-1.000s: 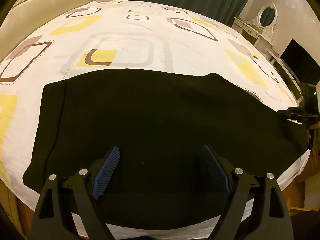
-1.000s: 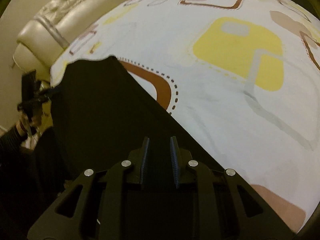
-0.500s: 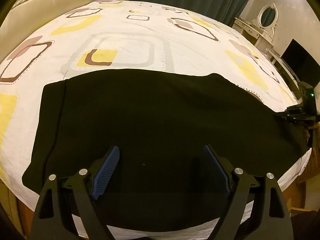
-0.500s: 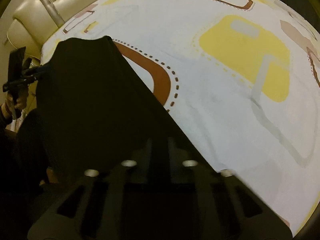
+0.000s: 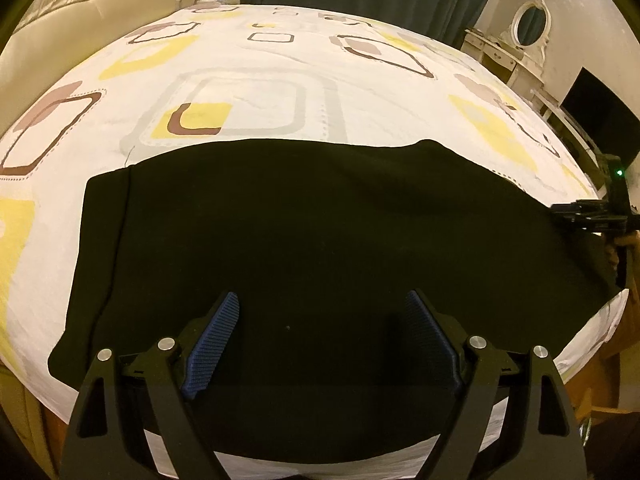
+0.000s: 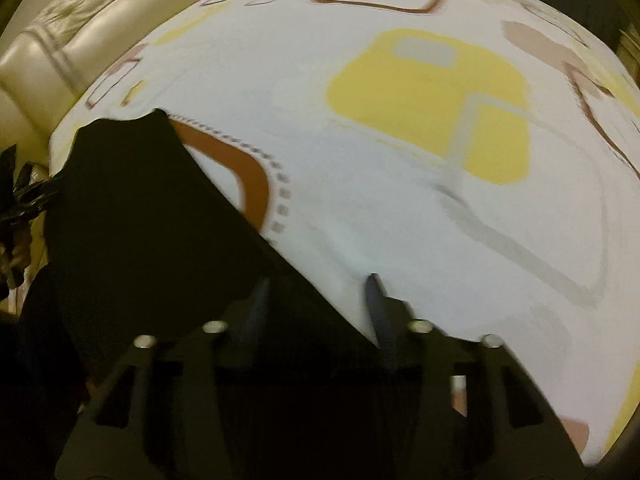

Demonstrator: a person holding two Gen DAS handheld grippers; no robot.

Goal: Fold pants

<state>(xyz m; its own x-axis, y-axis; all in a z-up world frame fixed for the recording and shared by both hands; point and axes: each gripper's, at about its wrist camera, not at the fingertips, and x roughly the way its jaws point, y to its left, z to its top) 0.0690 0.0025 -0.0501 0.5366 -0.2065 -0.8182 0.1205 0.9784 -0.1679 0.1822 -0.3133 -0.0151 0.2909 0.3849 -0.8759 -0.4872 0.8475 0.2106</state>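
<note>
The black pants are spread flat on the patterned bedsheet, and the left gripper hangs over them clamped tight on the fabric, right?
Not quite. The black pants do lie flat on the patterned bedsheet, with the left gripper over them, but the left wrist view shows its jaws standing wide apart, the blue pads pressing on nothing.

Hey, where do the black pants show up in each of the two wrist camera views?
Left wrist: the black pants spread across the middle and lower picture, on the patterned bedsheet.
Right wrist: they fill the lower left.
Shared landmark: the brown band with a dotted edge by the pants' edge, barely peeking out in the left view.
</note>
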